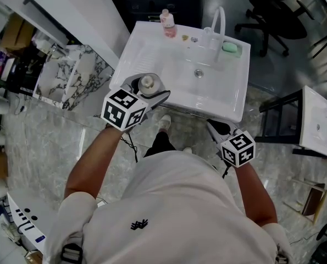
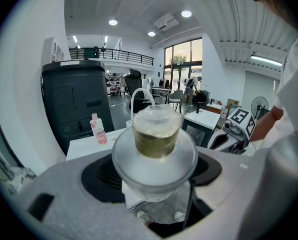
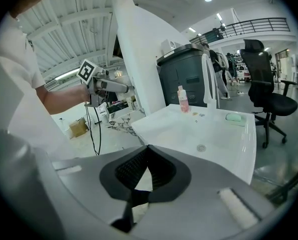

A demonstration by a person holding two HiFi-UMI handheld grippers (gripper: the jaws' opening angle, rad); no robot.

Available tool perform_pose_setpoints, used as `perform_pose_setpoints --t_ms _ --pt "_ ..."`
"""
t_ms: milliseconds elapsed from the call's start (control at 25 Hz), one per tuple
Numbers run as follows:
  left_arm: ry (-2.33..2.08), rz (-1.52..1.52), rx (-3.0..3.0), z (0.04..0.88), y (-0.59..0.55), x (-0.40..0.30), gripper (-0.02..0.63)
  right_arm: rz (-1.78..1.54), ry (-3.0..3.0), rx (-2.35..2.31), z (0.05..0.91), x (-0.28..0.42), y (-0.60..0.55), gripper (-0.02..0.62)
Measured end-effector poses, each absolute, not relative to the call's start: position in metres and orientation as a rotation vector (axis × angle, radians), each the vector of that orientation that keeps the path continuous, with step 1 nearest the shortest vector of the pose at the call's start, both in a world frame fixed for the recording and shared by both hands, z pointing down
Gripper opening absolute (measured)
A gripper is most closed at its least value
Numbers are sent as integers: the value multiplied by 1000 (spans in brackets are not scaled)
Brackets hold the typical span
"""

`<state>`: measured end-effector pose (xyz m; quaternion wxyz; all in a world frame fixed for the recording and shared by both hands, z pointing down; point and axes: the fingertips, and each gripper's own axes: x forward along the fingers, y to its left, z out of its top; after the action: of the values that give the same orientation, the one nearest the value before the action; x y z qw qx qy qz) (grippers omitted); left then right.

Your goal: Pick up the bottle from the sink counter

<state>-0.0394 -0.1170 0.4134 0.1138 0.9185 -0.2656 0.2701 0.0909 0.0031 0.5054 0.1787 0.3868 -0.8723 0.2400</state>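
Note:
My left gripper (image 1: 148, 88) is shut on a clear round bottle (image 1: 147, 83) with a pale cap, held over the front left corner of the white sink (image 1: 152, 54). In the left gripper view the bottle (image 2: 156, 139) fills the gap between the grey jaws, cap end towards the camera. A small pink bottle (image 1: 167, 24) stands on the sink's back rim; it also shows in both gripper views (image 2: 97, 129) (image 3: 183, 100). My right gripper (image 1: 214, 130) hangs shut and empty in front of the sink's front right edge, its pads meeting at the tips (image 3: 147, 151).
A white faucet (image 1: 219, 21) and a green soap bar (image 1: 231, 48) sit at the sink's back right. A marble-patterned stand (image 1: 75, 76) is to the left, a black-framed table (image 1: 287, 114) to the right, an office chair (image 1: 273, 10) behind. The person's shoes (image 1: 163, 122) are below the sink's front.

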Motion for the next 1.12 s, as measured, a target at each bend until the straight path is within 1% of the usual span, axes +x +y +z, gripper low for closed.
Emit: perform_pose_setpoints --t_ms 1120 --pt "-781 808 2676 422 -136 -50 339 674 -2467 1043 515 79 -14 11"
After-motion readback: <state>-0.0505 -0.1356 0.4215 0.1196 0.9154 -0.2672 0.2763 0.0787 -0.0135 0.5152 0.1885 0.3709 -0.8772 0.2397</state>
